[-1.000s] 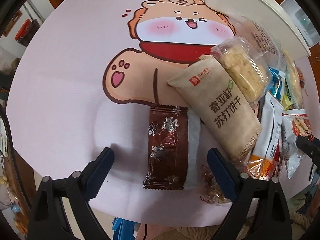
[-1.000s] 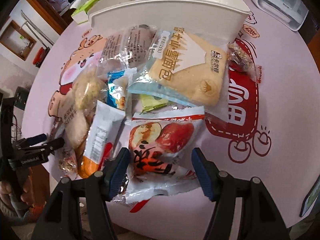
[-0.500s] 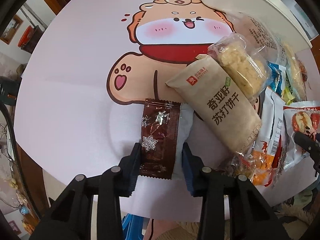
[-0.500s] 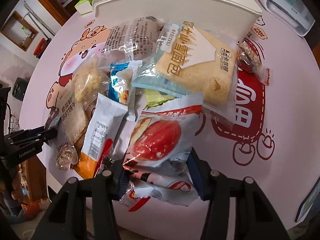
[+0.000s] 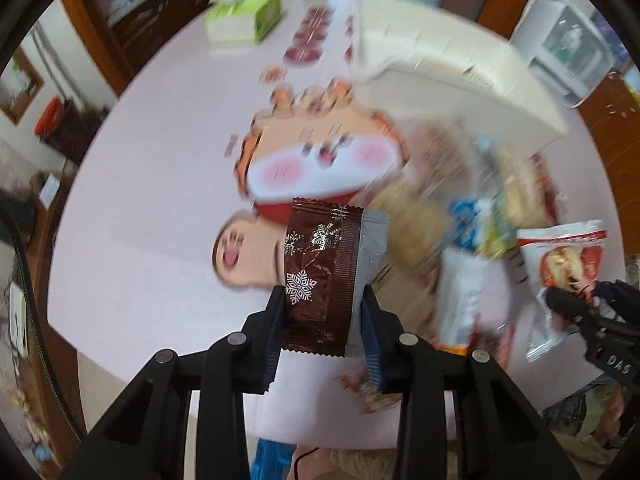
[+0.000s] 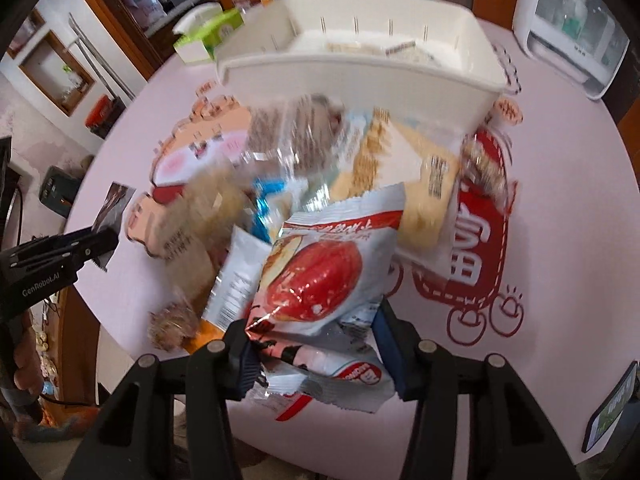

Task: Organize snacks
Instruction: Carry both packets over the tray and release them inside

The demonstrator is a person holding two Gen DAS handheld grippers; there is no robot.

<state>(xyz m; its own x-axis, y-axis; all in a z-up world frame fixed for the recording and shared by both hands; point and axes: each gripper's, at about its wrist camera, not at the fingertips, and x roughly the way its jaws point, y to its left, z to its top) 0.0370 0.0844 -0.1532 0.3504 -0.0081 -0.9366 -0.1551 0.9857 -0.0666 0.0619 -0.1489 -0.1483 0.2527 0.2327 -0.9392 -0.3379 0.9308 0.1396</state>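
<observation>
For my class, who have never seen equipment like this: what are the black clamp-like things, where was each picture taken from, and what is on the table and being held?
No robot here: a person holds a two-fingered tool in each hand, each carrying a camera looking forward along its jaws. In the left tool's view, the left gripper clamps a brown snowflake wrapper. In the right tool's view, the right gripper clamps a red-and-white date packet. Beyond lie a blurred pile of snacks on a pink cartoon tablecloth and a white bin.
</observation>
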